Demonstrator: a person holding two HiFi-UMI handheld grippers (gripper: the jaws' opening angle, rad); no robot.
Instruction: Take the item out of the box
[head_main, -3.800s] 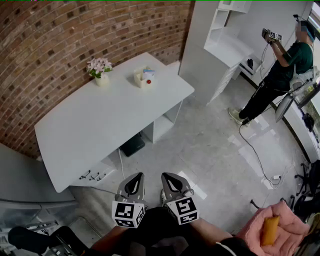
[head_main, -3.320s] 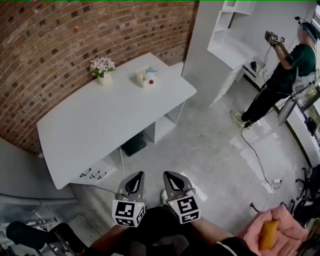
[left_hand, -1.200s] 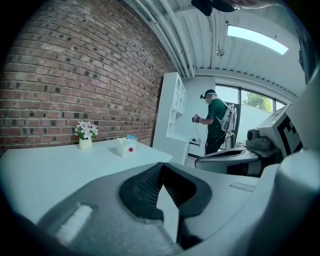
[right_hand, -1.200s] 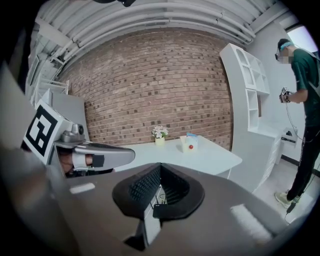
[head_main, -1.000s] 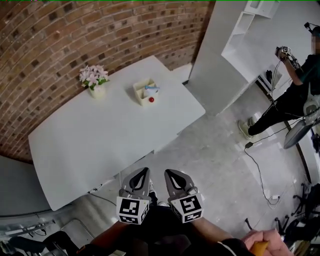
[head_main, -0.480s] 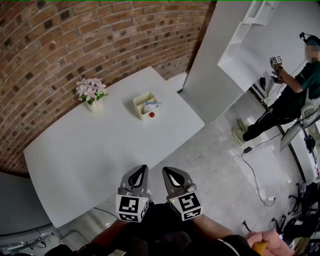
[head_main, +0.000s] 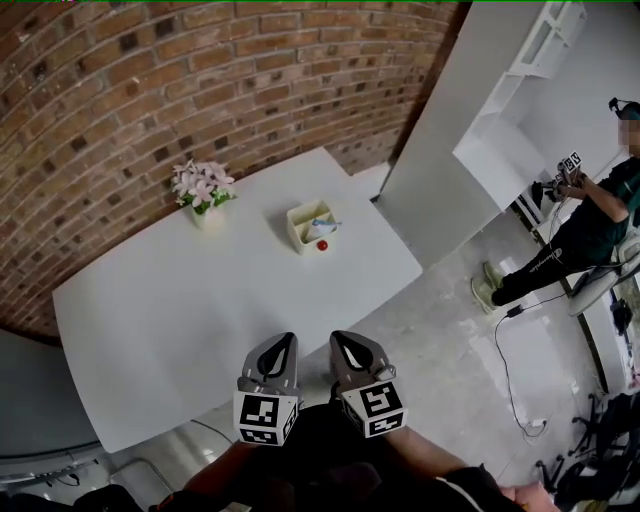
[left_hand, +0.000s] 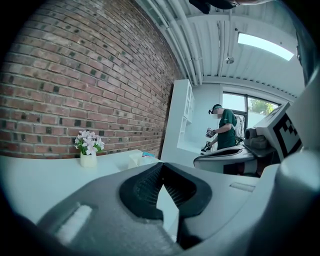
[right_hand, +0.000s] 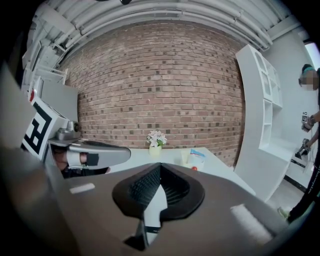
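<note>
A small cream box (head_main: 309, 221) stands on the far side of the white table (head_main: 180, 300), with a blue-and-white item (head_main: 327, 226) sticking out of it. A small red ball (head_main: 322, 245) lies on the table just in front of the box. Both grippers are held side by side near the table's front edge, well short of the box. The left gripper (head_main: 283, 340) (left_hand: 161, 165) is shut and holds nothing. The right gripper (head_main: 342, 340) (right_hand: 160, 166) is shut too, also with nothing in it. The right gripper view shows the box (right_hand: 192, 158) far ahead.
A pot of pink flowers (head_main: 203, 190) stands left of the box, by the brick wall (head_main: 200, 80). A white shelf unit (head_main: 500, 130) rises right of the table. A person (head_main: 590, 230) with a device stands at the far right, and a cable (head_main: 505, 340) lies on the floor.
The view and both grippers have come closer to the table, which now fills more of the picture. Both grippers stay shut side by side. The box has not moved.
</note>
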